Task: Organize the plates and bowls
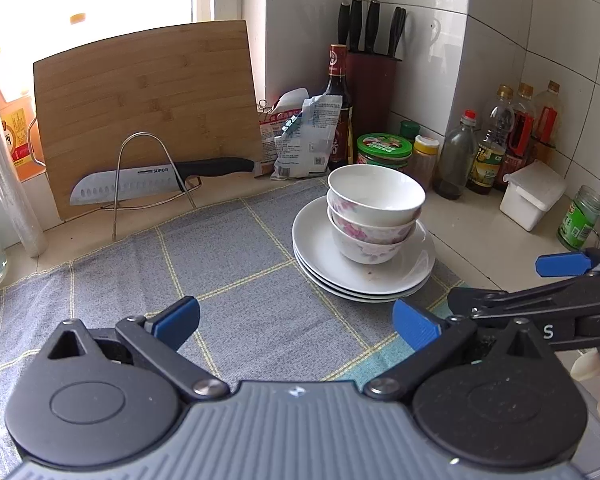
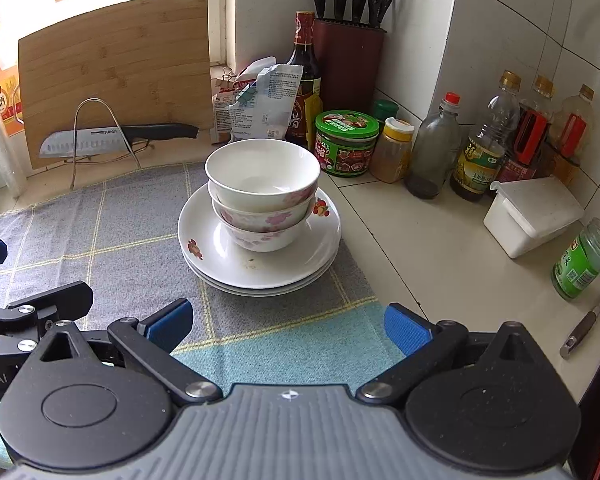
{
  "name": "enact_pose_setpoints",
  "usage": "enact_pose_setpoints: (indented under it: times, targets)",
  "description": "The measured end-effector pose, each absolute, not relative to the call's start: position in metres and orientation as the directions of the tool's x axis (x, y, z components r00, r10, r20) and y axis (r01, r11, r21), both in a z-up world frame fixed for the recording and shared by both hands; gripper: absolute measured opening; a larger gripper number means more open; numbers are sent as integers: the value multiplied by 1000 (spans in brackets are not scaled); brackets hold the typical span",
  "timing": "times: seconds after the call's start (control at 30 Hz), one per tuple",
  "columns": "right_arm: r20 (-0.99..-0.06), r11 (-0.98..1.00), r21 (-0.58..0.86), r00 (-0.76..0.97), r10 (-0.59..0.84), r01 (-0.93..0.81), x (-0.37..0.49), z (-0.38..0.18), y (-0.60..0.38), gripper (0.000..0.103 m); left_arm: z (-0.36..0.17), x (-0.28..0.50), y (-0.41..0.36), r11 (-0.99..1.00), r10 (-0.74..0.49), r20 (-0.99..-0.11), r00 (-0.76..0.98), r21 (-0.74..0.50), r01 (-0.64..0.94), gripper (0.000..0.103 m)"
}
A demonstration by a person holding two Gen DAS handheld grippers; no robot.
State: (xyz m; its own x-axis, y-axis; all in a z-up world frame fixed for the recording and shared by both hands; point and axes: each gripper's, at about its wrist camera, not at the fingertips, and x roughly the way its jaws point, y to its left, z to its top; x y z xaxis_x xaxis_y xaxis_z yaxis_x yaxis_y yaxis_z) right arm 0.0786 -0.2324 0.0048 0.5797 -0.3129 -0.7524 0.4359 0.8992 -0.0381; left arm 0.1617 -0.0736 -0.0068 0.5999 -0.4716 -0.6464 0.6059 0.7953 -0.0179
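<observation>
You're holding the left gripper and right gripper over the cloth, both with jaws apart, gripping nothing. Three bowls are sitting nested on the stacked plates, just ahead.

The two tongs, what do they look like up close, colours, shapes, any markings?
Both match: the left tongs and right tongs have black linkage arms ending in ribbed blue pads, round black pivot housings, and a ribbed grey body with a small white mark. White lettering shows on each one's side in the other's view.

white bowls with pink flowers, white plates, grey checked cloth.
</observation>
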Motion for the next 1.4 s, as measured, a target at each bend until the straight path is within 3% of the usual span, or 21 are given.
enact_pose_setpoints:
  times: [1.4]
  targets:
    - [-736,887,-46,584,-342,460,80,14,-229,103,2,168,-71,802,-478,-638,604,-35,596,102]
